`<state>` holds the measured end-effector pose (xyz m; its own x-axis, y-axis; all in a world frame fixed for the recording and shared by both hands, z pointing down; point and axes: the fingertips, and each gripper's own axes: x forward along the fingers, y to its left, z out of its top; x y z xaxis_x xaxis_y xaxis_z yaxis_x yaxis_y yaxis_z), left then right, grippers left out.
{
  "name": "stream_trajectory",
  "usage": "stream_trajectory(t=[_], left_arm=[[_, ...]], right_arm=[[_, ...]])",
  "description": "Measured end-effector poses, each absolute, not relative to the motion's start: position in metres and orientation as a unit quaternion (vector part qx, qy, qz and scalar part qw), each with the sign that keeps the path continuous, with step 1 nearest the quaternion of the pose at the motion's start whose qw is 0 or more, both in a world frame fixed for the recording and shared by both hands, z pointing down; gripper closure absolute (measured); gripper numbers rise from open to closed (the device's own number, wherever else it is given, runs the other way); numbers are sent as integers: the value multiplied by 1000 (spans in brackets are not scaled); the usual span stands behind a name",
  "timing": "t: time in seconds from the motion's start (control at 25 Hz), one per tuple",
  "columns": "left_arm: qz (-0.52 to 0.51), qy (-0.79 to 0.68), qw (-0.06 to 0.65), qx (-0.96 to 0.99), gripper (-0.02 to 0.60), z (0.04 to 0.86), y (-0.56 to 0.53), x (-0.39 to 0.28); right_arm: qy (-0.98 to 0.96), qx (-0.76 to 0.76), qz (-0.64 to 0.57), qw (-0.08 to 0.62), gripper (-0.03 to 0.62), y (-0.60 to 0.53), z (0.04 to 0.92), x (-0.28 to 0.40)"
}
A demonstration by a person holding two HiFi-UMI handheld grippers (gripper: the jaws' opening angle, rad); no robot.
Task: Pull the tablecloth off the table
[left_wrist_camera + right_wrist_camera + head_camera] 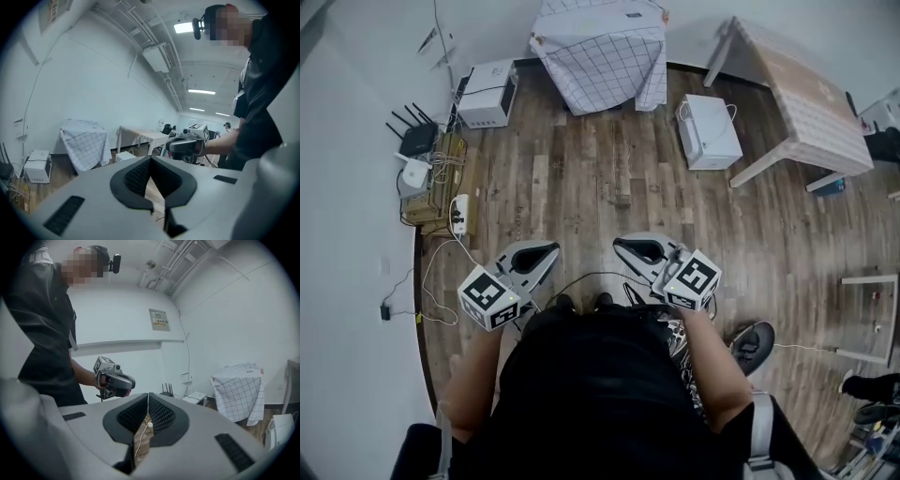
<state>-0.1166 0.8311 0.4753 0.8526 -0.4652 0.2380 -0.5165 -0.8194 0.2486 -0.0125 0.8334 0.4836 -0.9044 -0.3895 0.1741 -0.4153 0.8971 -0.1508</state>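
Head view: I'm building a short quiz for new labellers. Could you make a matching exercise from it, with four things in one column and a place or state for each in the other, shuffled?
Things:
1. tablecloth
2. router
3. long table
4. left gripper

Places or states:
a. jaws shut, holding nothing
b. checked, draped, top centre of the view
c. bare, upper right of the view
d. black, near the left edge of the view

Pairs: 1-b, 2-d, 3-c, 4-a
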Motion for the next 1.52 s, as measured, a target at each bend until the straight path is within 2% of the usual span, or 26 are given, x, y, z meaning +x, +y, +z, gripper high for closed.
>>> stream_trajectory(t=[0.48,0.84,1.24,1.52], left_arm=[[40,-282,176,942,577,455,827,-93],[62,-269,179,944,577,460,820,-74],[40,-252,185,949,577,467,740,-56],[6,-272,197,942,577,475,637,-89]], right_arm=[[-970,225,91,23,574,829,480,51],[-958,261,116,0,574,836,496,84],[-956,264,124,13,574,773,498,89],[-959,249,128,50,574,670,493,65]])
